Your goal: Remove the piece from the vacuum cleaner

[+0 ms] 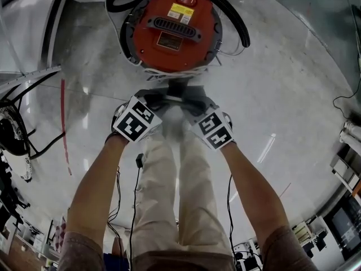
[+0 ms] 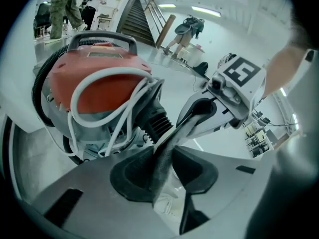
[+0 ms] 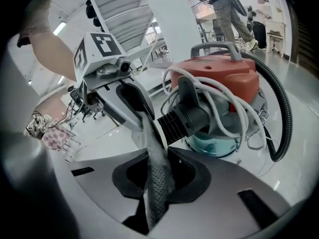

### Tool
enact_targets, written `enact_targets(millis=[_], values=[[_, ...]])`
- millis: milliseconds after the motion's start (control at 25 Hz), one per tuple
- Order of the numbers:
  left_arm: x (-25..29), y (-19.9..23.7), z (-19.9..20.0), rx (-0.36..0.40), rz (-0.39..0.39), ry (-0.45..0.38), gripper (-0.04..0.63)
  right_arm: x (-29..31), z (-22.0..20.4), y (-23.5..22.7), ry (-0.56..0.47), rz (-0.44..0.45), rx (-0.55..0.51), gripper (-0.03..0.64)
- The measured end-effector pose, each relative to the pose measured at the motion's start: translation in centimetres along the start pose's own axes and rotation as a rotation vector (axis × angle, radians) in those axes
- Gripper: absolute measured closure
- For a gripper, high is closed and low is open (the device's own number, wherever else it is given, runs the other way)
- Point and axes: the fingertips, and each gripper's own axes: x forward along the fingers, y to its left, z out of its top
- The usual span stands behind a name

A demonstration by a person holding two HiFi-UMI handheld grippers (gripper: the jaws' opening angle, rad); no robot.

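Observation:
A red vacuum cleaner [image 1: 172, 30] stands on the floor, wound with a white cable [image 2: 87, 86]. Its black ribbed port [image 3: 182, 121] points toward me. A flat grey mesh-textured piece [image 2: 167, 148] stretches between my two grippers just in front of that port. The left gripper [image 2: 162, 176] is shut on one end of the piece. The right gripper [image 3: 157, 183] is shut on the other end of the piece [image 3: 154, 163]. In the head view both grippers meet below the vacuum, left [image 1: 158, 99] and right [image 1: 194, 101], jaws close together. Each gripper view shows the other gripper opposite.
A black hose [image 1: 234, 16] loops round the vacuum's far side. The person's legs [image 1: 175, 196] stand right below the grippers. Cables and a dark stand [image 1: 14, 134] lie at the left, shelves [image 1: 350, 151] at the right. People walk in the background [image 3: 224, 9].

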Motion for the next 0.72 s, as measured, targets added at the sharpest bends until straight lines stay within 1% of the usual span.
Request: enact_targets(millis=[120, 240, 360, 440, 560, 720], values=[[0.0, -0.1, -0.3, 0.013, 0.006, -0.002, 0.482, -0.1, 0.0, 0.3, 0.002, -0.003, -0.015, 0.572], [-0.2, -0.4, -0.8, 0.018, -0.001, 0.02, 0.488, 0.0, -0.3, 0.9, 0.01, 0.006, -0.009, 0.577], [-0.3, -1.6, -2.1, 0.038, -0.023, 0.049, 0.495, 0.0, -1.3, 2.5, 0.033, 0.036, -0.065, 0.584], [-0.5, -2.4, -2.7, 0.034, -0.025, 0.044, 0.497, -0.3, -1.7, 3.1, 0.032, 0.037, -0.076, 0.583], [-1.0, -3.3, -2.9, 0.008, -0.015, 0.025, 0.503, -1.0, -1.5, 3.5, 0.028, 0.027, -0.071, 0.583], [-2.9, -4.5, -1.6, -0.009, 0.0, -0.01, 0.511, -3.2, -0.2, 3.9, 0.019, 0.007, -0.061, 0.58]])
